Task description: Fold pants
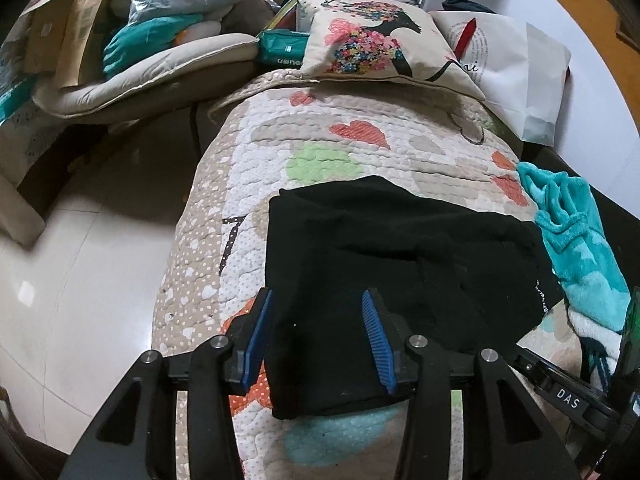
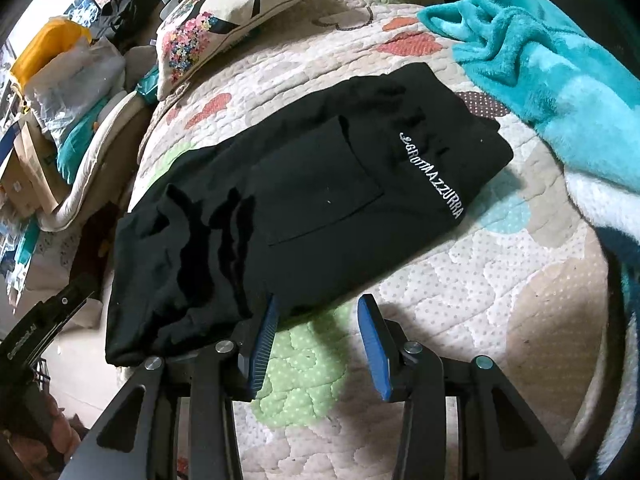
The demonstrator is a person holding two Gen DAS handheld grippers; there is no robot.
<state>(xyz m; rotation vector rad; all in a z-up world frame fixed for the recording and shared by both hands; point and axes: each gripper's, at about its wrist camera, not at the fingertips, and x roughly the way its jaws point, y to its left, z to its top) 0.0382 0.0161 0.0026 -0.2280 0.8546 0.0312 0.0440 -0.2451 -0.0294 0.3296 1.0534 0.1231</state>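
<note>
The left hand-held gripper (image 1: 318, 336) hangs with jaws apart over the near edge of the black pants (image 1: 400, 260), gripping nothing; the right hand-held gripper (image 2: 318, 336) gapes empty over the quilt (image 2: 460, 300), beside the hem. The pants lie folded on the quilt-covered bed: soft, limp, light cloth, likely best pinched at doubled corners.

Bare quilt (image 2: 460, 300) lies open beside the pants (image 2: 280, 200); teal blanket (image 2: 540, 60) and pillow (image 1: 372, 40) crowd its edges.
</note>
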